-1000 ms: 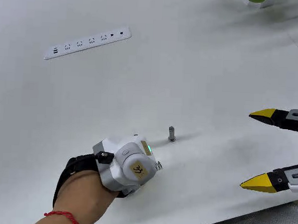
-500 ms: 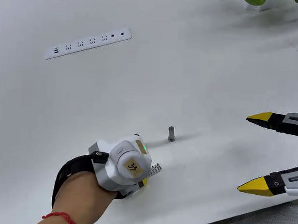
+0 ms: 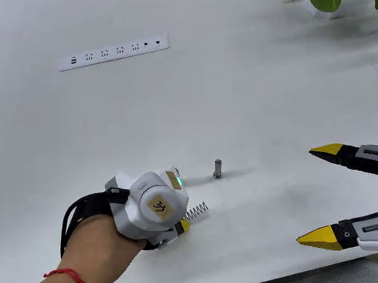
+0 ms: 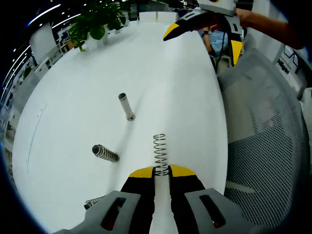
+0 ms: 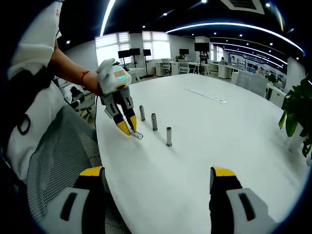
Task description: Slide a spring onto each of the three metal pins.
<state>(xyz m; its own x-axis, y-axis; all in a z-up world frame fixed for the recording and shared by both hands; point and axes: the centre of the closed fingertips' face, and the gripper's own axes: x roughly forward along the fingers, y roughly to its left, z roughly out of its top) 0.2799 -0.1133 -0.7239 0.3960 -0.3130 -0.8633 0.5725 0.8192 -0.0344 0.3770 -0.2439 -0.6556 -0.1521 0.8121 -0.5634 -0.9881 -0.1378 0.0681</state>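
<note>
My left gripper is shut on the near end of a loose spring, which sticks straight out past the yellow tips. In the head view the spring pokes out from under the left gripper, a short way in front of the bare metal pin. The bare pin stands upright; beside it a second pin carries a spring, and a third sprung pin sits by the jaw. My right gripper hovers open to the right, holding nothing. From its view the pins stand in a row.
A white power strip lies at the far left of the white table. A green plant stands at the far right corner. The table's front edge runs just below my right gripper, with a mesh chair beyond it.
My left gripper has pulled back toward the lower left, and the spring now shows beyond its tips. The right gripper has barely shifted.
</note>
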